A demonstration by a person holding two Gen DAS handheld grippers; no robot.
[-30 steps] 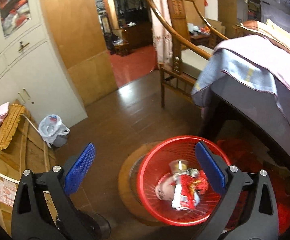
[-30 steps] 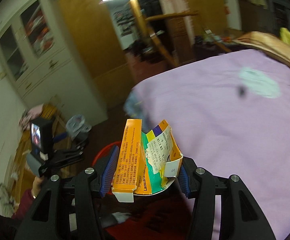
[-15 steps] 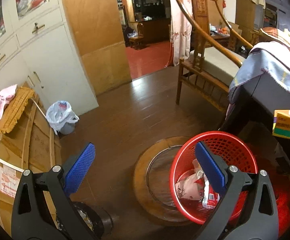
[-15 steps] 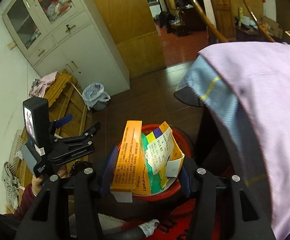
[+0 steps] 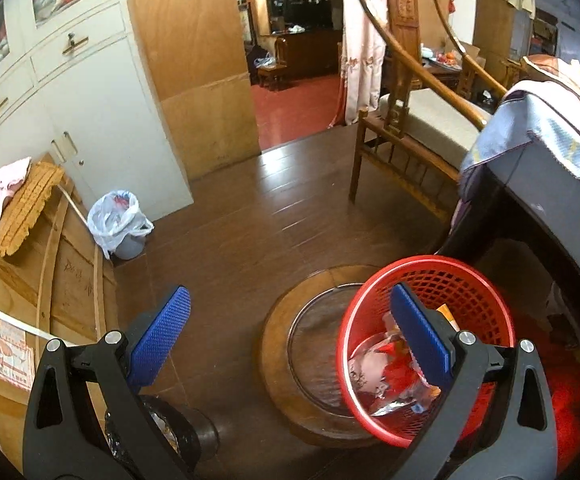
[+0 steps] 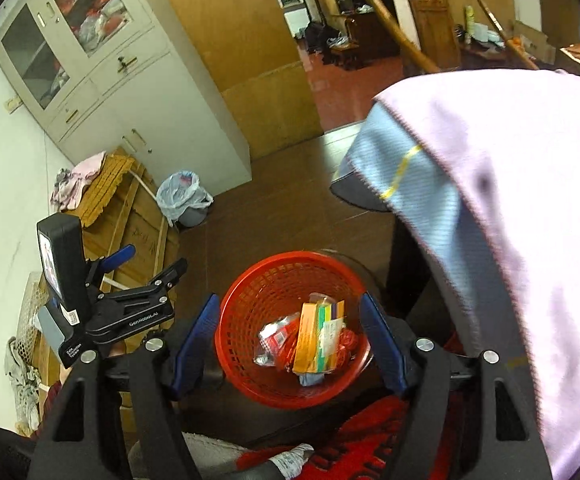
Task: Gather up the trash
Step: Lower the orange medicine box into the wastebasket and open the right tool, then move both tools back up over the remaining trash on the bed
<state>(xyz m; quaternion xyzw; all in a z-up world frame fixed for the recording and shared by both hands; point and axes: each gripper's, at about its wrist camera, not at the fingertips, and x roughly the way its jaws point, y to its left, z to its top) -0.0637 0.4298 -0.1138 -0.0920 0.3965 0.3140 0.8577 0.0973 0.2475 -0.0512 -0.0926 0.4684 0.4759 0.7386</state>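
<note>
Where the right hand-held gripper (image 6: 290,344) pointed steeply down, we recorded its blue pads (image 6: 382,344) apart and still widening, with nothing between them. Directly below sat the red mesh basket (image 6: 246,304), and in it we listed an orange carton (image 6: 305,338) lying on its long side, with a white slip of paper on it, among clear and red wrappers (image 6: 276,336). We noted that the carton touched neither pad.

To the left in that view, we entered the left hand-held gripper (image 6: 142,276), held by a person's hand that was mostly hidden behind it. From its own camera we recorded the left hand-held gripper's jaws wide apart and empty, one pad (image 5: 158,340) over bare floor, the other crossing the basket's rim. We saw the basket standing partly on a round wooden stand (image 5: 290,320) on the brown plank floor (image 5: 230,232).

Next, at right, we listed a desk (image 5: 562,208) draped in a lilac and blue cloth (image 6: 490,160), its edge just beside the basket. Farther off we catalogued a small bin lined with a white bag (image 5: 116,224), a wooden crate (image 5: 50,272) topped with a woven mat, a pale cabinet (image 5: 90,100), a wooden armchair (image 5: 406,112) and an open doorway onto a red floor.
</note>
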